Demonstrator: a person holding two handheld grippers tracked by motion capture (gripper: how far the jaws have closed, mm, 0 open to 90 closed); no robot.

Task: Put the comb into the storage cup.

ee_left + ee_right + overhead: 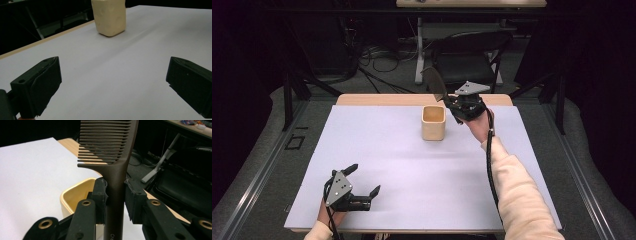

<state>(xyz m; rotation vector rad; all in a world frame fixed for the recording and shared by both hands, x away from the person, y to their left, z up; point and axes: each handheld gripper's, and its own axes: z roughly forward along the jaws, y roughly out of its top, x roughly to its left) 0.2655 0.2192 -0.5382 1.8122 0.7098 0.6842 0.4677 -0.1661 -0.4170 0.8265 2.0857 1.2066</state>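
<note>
High view, beige cup [433,123] interior bare

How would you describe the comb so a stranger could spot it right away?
Start at the white table, then find the cream cup near its far edge. Just right of it, the right gripper clamps a comb by the handle: dark brown, teeth raised.

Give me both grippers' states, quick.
Left gripper: open, nothing between the jaws, low over the table.
Right gripper: shut on the brown comb, beside the cream cup.
</note>
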